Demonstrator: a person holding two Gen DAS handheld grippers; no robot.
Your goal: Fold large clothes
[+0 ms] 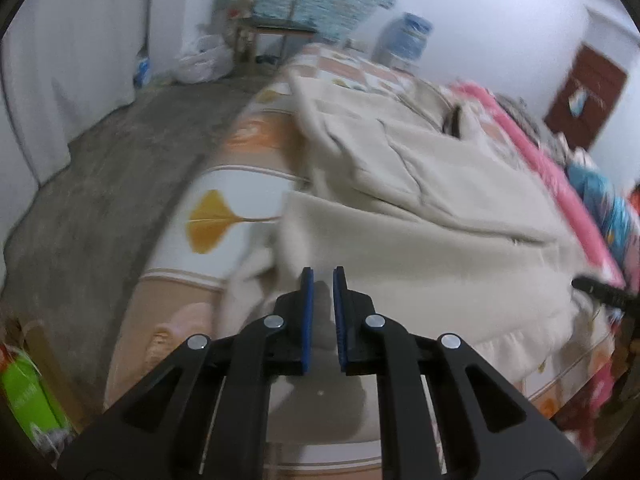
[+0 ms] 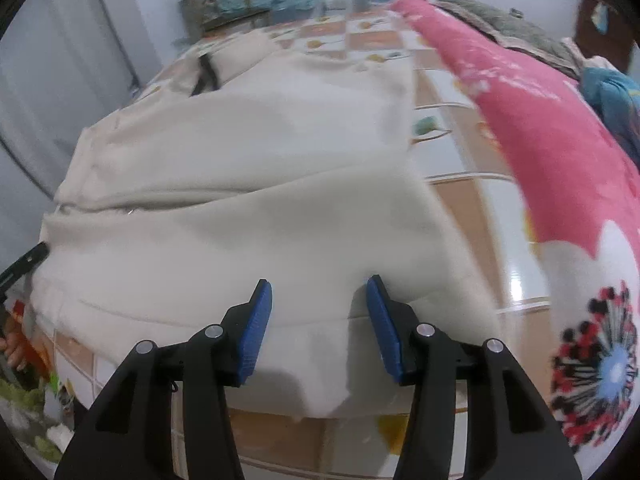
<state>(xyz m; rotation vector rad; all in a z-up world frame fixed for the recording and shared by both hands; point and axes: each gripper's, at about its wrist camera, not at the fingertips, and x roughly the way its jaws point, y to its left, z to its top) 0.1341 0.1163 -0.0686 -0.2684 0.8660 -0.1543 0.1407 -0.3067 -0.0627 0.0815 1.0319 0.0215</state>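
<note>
A large cream fleece garment (image 1: pixel 420 216) lies spread on the bed, partly folded over itself, with a dark strap near its far end. My left gripper (image 1: pixel 323 276) hovers over the garment's rumpled near-left corner. Its blue pads stand a narrow gap apart with nothing pinched between them. In the right wrist view the same garment (image 2: pixel 240 200) fills the middle. My right gripper (image 2: pixel 320 286) is open above its near hem, and the cloth lies below the pads, not gripped. The tip of the left gripper (image 2: pixel 24 266) shows at the garment's left edge.
The bed sheet (image 1: pixel 224 184) has orange and white squares with leaf prints. A pink flowered blanket (image 2: pixel 540 140) lies along the right side of the bed. Grey floor (image 1: pixel 100 184) runs on the left, with a green box (image 1: pixel 28 400), plastic bags, a shelf and a water bottle (image 1: pixel 408 40) beyond.
</note>
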